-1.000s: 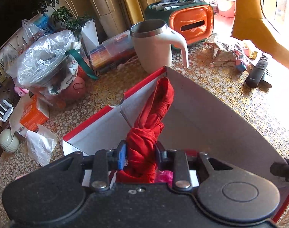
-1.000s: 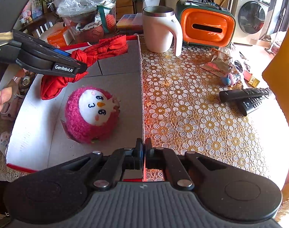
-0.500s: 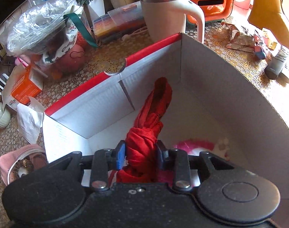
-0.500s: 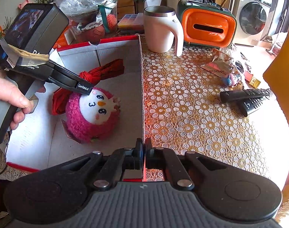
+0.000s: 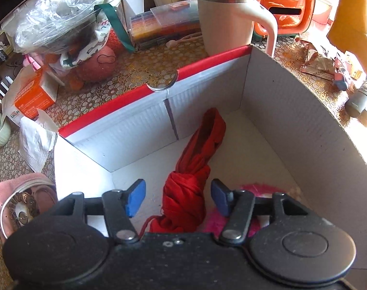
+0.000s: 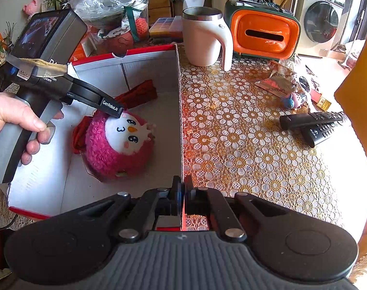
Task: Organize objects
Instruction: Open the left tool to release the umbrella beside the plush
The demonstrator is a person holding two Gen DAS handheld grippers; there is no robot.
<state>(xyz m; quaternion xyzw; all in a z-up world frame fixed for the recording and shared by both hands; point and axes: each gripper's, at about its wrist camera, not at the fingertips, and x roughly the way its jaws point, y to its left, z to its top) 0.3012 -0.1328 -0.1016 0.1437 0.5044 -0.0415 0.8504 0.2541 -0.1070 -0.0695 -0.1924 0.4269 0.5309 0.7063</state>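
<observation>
Two things are seen inside the box [image 5: 292,111]: a knotted red cloth [image 5: 190,186] laid on the white floor, stretched toward the far corner, and a pink plush [image 6: 118,142] with a white face beside it. The cloth's knotted end lies between the spread blue pads [image 5: 135,197] of the left gripper [image 5: 177,197], whose jaws are held wide apart with clear space on either side of the cloth, so nothing is gripped. In the right view the left gripper [image 6: 115,111] is seen dipped into the box above the plush, held by a hand [image 6: 16,123]. The right gripper [image 6: 182,188] is closed tight on the near end of the box's right wall [image 6: 179,111], the cardboard edge being pinched between its fingers. Just beyond the box's far corner a mug [image 6: 202,38] is stood on the patterned tablecloth [image 6: 243,145], with an orange case [image 6: 263,36] behind it. Two remotes [image 6: 311,123] are laid well to the right, near some wrappers [image 6: 275,82]. A plastic bag [image 5: 60,21], an orange carton [image 5: 31,96] and a tissue [image 5: 36,140] are seen left of the box.
</observation>
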